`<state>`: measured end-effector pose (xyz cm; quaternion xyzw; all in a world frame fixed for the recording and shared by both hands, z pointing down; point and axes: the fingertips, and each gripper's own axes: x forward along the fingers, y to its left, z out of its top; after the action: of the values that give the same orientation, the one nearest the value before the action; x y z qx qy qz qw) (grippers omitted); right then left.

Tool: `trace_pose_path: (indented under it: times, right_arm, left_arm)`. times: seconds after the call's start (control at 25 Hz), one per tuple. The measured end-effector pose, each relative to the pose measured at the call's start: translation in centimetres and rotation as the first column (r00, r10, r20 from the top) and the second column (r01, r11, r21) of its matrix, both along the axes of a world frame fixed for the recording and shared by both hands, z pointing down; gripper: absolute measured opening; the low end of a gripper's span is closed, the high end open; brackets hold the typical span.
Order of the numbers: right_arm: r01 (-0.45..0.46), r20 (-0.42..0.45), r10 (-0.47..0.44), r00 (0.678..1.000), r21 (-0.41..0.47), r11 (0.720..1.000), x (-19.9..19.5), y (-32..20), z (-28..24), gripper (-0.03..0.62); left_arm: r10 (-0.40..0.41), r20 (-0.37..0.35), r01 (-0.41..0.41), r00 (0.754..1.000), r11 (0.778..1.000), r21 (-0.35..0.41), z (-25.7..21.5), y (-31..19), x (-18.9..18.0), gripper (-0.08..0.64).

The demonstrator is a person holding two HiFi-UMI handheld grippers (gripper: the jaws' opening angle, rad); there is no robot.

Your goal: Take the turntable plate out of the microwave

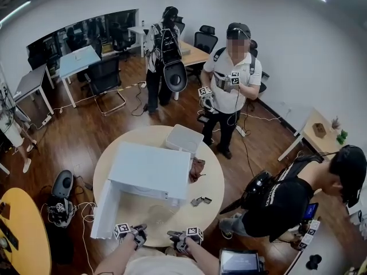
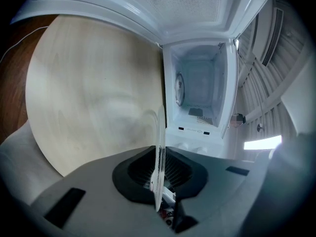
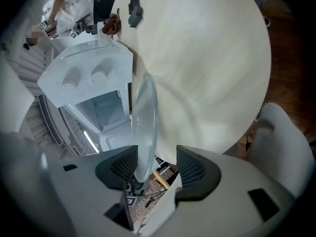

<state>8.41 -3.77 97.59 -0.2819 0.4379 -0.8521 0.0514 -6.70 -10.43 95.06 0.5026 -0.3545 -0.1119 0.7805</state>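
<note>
Clearly the turntable plate [image 3: 144, 127] is already outside the microwave [image 1: 150, 171], hanging roughly level just in front of its open cavity, beside the swung-out door [image 1: 106, 211] and above the bench [image 1: 212, 182]. The left gripper [image 1: 137, 229] carries it alone: its fingers [image 2: 138, 174] are drawn narrow on the glass rim, which runs edge-on straight between them. The right gripper [image 1: 176, 236] sits at the rim further round from the microwave's front, but its fingers [image 3: 195, 169] stand wide, the glass lying close to one pad and well off the other, so it bears nothing. What seems to be left is to bring the plate down flat onto the bare bench in front of the microwave. With a single pinch on one edge (glass is heavy and smooth) the far side may sag or slip, so the left wrist should stay steady, the descent slow, and the left fingers part only once the whole underside rests on the bench.
</note>
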Motion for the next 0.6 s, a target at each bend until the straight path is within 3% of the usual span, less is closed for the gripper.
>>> trace_pose_path:
  times: [0.48,0.6]
  right_arm:
    - [-0.001,-0.009,0.0,1.0,-0.069,0.998,-1.5,4.2,-1.1,0.241]
    - [-0.021,-0.035,0.02,0.999,-0.052,0.998,-1.0,2.7,-0.6,0.197]
  left_arm:
    - [-0.019,0.029,0.02,0.999,0.999,-0.03,0.9,3.1,0.1,0.034]
    - [-0.011,0.055,0.011,0.998,1.0,-0.004,1.0,1.6,0.2,0.034]
